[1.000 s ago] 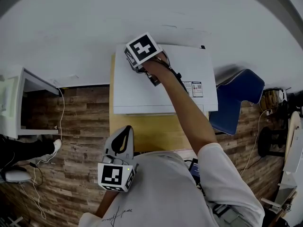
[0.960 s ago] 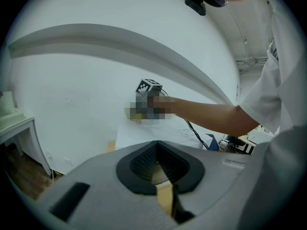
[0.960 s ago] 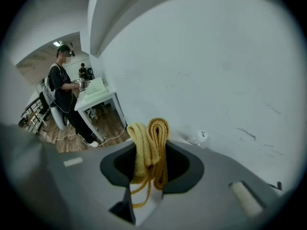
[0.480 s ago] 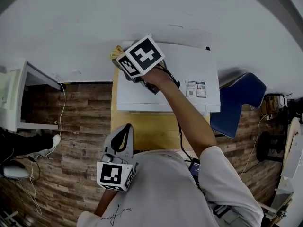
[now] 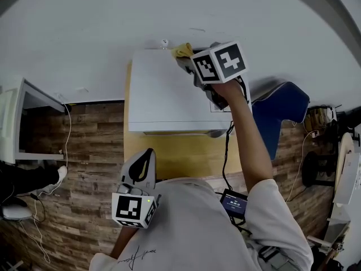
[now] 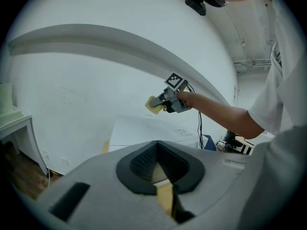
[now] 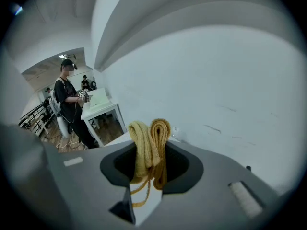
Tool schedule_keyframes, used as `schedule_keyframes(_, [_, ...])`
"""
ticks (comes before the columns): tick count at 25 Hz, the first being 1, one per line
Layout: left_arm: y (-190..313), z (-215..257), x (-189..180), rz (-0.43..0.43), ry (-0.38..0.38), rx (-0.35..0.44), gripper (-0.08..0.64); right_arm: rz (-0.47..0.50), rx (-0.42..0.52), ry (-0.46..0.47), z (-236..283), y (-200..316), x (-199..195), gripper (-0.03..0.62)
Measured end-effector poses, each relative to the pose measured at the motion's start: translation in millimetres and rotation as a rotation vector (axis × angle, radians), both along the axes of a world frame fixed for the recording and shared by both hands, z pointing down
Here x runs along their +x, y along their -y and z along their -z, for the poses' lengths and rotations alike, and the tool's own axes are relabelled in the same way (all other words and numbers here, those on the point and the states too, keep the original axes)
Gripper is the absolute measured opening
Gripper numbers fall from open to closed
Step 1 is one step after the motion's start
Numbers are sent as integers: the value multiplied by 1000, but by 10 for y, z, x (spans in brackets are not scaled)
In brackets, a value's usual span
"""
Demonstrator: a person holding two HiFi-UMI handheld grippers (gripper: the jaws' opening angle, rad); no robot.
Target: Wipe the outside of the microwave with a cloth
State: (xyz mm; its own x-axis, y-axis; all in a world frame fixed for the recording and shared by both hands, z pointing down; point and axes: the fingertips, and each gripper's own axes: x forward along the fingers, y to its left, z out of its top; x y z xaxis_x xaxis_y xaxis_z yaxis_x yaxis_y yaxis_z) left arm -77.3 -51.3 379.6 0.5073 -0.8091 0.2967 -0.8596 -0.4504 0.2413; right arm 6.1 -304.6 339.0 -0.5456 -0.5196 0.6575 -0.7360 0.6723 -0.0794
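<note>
Bunching up between the clamped jaws of the right gripper (image 5: 188,60), the yellow cloth (image 5: 182,50) sits at the back edge of the white microwave (image 5: 163,95), close to the wall (image 5: 113,27). The left gripper (image 5: 142,165) hangs low beside the person's shirt (image 5: 192,224), jaws together and empty.

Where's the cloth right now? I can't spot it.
The yellow cloth is pinched in the jaws of the right gripper. In the head view it shows top centre, over the rear edge of the white microwave, close to the wall.
</note>
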Motion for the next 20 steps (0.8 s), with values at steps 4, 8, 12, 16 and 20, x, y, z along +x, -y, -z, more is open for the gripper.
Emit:
schedule_keyframes(4, [54,-46,-32,-6,0,-5,-6,-112,-4,-42,-58,47,672,124])
schedule_keyframes(8, [86,-51,-41,-22,15,-3,-6,-226,-17,-65,-136,80,1349,124])
schedule_keyframes(12, [90,-89,-62,-15,11,-14,-6,-328,-30,-112,-252,84,1921,124])
schedule_keyframes(16, [76,-116,-7,-38,16,-19,-6,-403,-38,-197,-409,120,2334,124])
schedule_keyframes(20, [64,-125,15,-56,35,-20,-6,-434,-30,-339,-545,188,2557,124])
